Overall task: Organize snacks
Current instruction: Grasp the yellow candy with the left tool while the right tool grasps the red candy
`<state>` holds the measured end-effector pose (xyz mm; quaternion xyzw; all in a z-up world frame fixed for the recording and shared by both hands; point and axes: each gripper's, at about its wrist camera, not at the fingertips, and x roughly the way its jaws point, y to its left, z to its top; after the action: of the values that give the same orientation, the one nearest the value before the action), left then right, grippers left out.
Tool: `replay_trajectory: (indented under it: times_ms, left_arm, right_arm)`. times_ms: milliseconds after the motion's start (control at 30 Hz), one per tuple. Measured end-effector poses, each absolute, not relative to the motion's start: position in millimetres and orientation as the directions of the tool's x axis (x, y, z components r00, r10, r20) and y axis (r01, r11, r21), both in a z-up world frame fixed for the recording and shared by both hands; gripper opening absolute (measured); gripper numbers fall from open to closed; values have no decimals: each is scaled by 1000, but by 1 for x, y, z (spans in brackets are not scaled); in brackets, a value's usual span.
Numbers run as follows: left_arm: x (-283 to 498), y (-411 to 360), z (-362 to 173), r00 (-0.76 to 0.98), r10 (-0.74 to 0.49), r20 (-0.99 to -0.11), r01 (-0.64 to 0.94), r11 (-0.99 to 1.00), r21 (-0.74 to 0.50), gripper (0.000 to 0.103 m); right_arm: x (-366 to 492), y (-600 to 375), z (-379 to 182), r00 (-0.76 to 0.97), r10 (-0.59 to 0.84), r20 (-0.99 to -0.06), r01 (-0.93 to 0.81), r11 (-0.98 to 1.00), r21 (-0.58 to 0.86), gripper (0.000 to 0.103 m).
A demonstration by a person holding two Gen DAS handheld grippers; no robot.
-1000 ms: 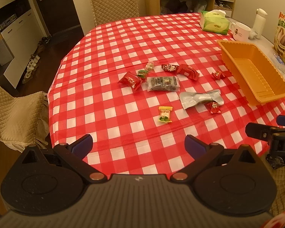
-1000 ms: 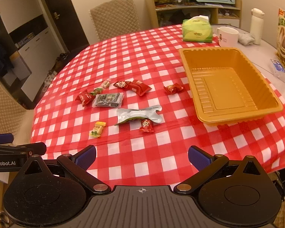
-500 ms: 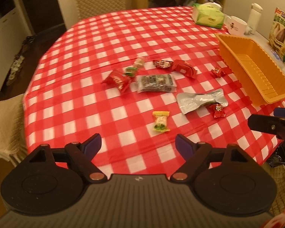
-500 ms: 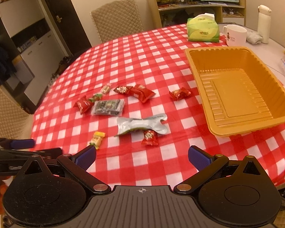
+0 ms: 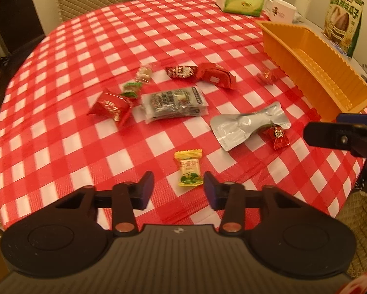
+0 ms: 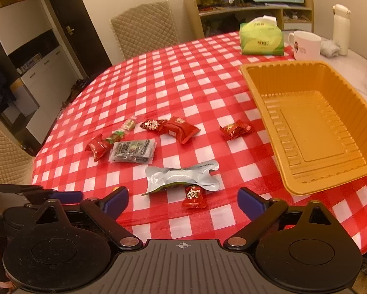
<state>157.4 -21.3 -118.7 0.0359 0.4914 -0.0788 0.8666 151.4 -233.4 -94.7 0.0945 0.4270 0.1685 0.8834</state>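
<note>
Several wrapped snacks lie loose on the red checked tablecloth. A yellow candy lies flat just ahead of my left gripper. Its jaws are closing and stand either side of the candy's near end without touching it. My right gripper is wide and closing slightly, and a small red candy lies on the cloth between its fingers, untouched. Beside that candy lies a silver pouch. Farther back lie a dark packet and red packets. The empty orange tray stands at the right.
A green tissue pack, white mug and white bottle stand behind the tray, with a snack bag at the far right. A quilted chair is at the far side. The table's near edge lies just under both grippers.
Both grippers have come down and forward toward the snacks. The left jaws have narrowed a lot around the yellow candy. The right jaws have narrowed a little.
</note>
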Motion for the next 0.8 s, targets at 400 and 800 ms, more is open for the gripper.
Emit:
replay_trajectory:
  times_ms: [400, 800]
  left_arm:
    - [170, -22, -140, 506, -156, -848, 221, 974, -47, 21]
    - [181, -23, -141, 491, -224, -842, 195, 970, -144, 21]
  right_arm:
    - [154, -237, -105, 588, 326, -741, -163, 944, 287, 91]
    - [153, -237, -114, 578, 332, -746, -170, 942, 288, 79]
